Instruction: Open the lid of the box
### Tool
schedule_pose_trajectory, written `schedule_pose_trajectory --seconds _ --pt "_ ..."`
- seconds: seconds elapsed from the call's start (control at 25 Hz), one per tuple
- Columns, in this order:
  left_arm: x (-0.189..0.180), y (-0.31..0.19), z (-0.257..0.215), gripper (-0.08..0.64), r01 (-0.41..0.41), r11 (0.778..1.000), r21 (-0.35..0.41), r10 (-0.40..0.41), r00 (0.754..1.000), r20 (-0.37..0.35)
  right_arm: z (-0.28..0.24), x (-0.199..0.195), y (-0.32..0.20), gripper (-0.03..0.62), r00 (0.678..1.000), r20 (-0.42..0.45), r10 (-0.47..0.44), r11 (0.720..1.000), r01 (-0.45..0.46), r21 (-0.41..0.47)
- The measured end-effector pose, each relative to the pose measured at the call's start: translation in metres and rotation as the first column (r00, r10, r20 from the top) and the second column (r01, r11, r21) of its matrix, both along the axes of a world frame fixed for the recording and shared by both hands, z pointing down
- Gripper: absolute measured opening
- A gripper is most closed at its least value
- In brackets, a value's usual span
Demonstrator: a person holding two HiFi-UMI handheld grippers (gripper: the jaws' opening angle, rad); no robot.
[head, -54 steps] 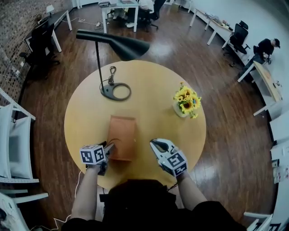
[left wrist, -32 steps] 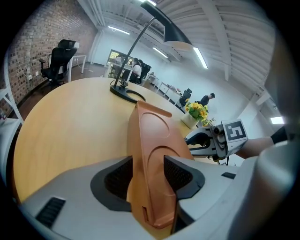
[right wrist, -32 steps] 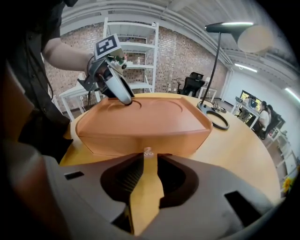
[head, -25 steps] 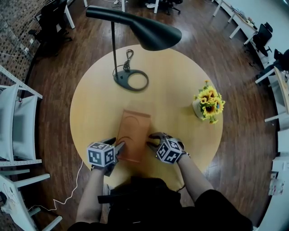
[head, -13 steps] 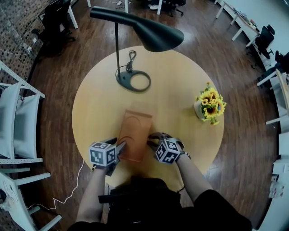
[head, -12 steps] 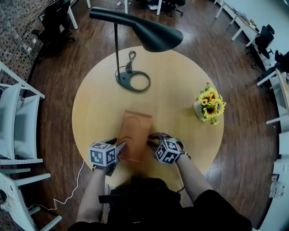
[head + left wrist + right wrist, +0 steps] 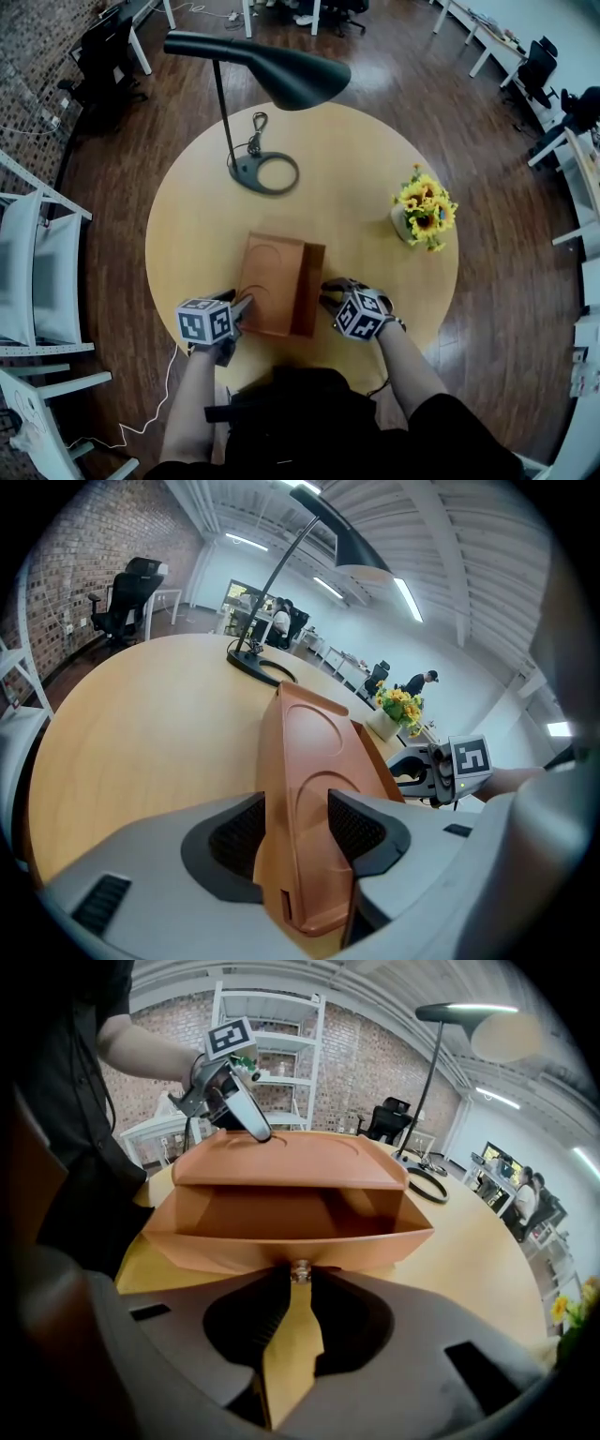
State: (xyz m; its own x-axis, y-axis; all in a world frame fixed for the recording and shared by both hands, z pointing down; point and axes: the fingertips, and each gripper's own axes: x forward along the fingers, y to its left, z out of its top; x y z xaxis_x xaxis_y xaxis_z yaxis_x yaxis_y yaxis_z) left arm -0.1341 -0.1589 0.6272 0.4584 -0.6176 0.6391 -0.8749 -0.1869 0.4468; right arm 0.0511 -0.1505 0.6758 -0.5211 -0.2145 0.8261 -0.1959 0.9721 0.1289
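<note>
Flat brown lid (image 7: 309, 289) newly ajar, rectangular box (image 7: 270, 286)

Lid (image 7: 310, 289) now pulled open at right side of box (image 7: 268, 295), right gripper (image 7: 327, 298) shifted rightward from box (jaws pinched on lid's knob (image 7: 299, 1270)).

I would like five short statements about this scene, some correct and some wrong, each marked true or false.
1. The left gripper clamps the brown box in its jaws. True.
2. The right gripper holds nothing in its jaws. False: they pinch a small knob on the box.
3. The box is fully shut. False: its side toward the right gripper gapes open.
4. The sunflowers stand on the table, apart from the box. True.
5. The lamp lies toppled. False: it stands upright.
</note>
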Motion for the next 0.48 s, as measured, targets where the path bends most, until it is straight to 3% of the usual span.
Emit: schedule_pose_trajectory --seconds 0.48 --pt "-0.003 -0.002 0.006 0.207 0.033 0.999 -0.023 -0.033 0.999 -0.009 0.016 0.063 0.001 0.075 0.994 -0.045 0.097 0.995 -0.099 -0.033"
